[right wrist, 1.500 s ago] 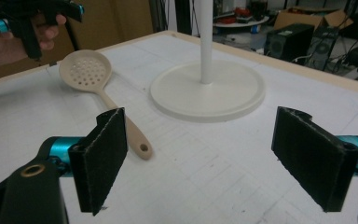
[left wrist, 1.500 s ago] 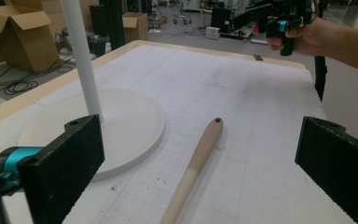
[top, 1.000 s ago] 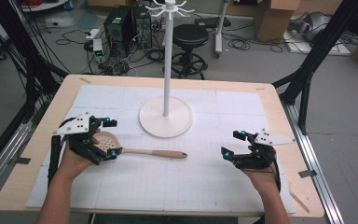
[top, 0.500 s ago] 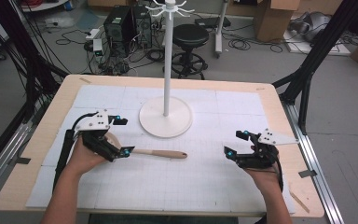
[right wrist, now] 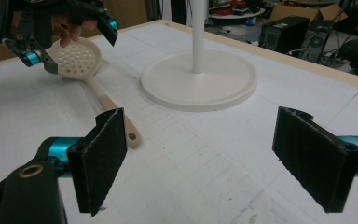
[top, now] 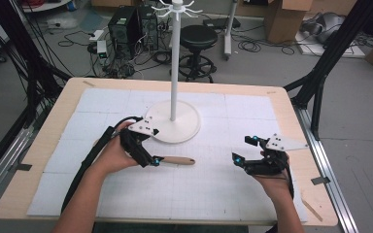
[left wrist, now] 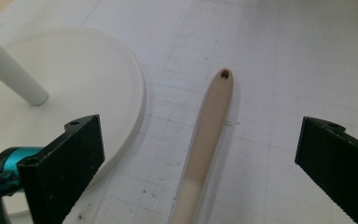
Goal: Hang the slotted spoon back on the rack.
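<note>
Black stool (top: 198, 36), computer towers (top: 132, 24), cardboard boxes (top: 282, 19) behind table (top: 39, 141)

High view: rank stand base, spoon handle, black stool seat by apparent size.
1. Stand base, the widest disc.
2. Black stool seat. It sits farther from the camera, so its true size against the base is unsure.
3. Spoon handle, thin, partly under the left gripper.

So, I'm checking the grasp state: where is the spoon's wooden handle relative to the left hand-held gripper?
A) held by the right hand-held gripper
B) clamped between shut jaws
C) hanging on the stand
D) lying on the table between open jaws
D: in the left gripper view the wooden handle lies flat on the table, with the left hand-held gripper jaws wide apart on either side, not touching it.
</note>
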